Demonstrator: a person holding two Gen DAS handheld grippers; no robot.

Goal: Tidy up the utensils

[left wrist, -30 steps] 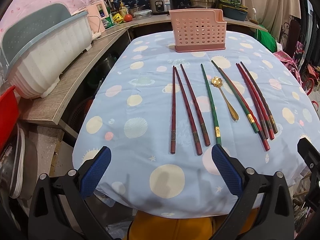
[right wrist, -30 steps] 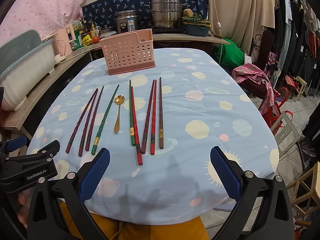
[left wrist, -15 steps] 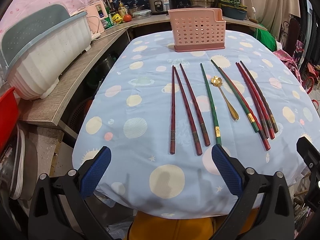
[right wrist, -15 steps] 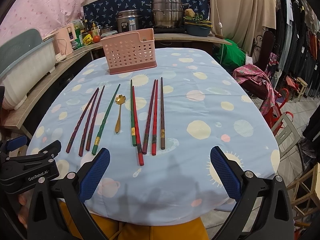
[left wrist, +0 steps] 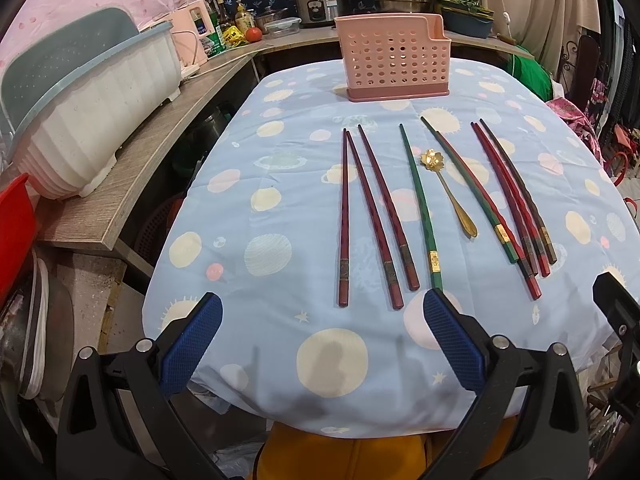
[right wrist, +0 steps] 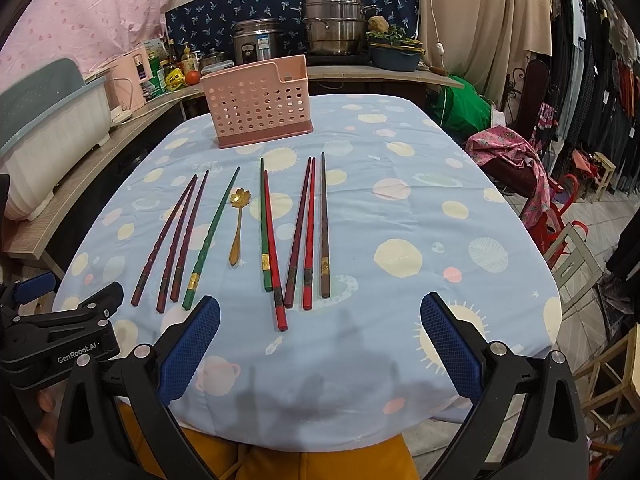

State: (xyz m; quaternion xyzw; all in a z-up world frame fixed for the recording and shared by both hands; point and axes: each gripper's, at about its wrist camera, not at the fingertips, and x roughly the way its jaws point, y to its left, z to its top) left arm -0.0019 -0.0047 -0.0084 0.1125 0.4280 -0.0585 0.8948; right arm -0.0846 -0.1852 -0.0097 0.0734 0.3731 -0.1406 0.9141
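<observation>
Several chopsticks lie in a row on the blue tablecloth (left wrist: 280, 208): dark red chopsticks (left wrist: 372, 216) at the left, green chopsticks (left wrist: 420, 204), red and brown chopsticks (left wrist: 512, 196) at the right. A gold spoon (left wrist: 448, 192) lies among them. A pink perforated holder (left wrist: 394, 66) stands empty at the far end. The same row shows in the right wrist view, with the spoon (right wrist: 237, 226) and holder (right wrist: 258, 108). My left gripper (left wrist: 320, 336) is open and empty, near the table's front edge. My right gripper (right wrist: 320, 336) is open and empty there too.
A wooden shelf (left wrist: 160, 152) runs along the left with a white and grey dish rack (left wrist: 88, 108). Pots and bottles stand on the counter (right wrist: 320, 36) behind the table. Chairs and hanging clothes (right wrist: 560, 128) are at the right.
Both grippers have drifted slightly; the utensils and holder have not moved.
</observation>
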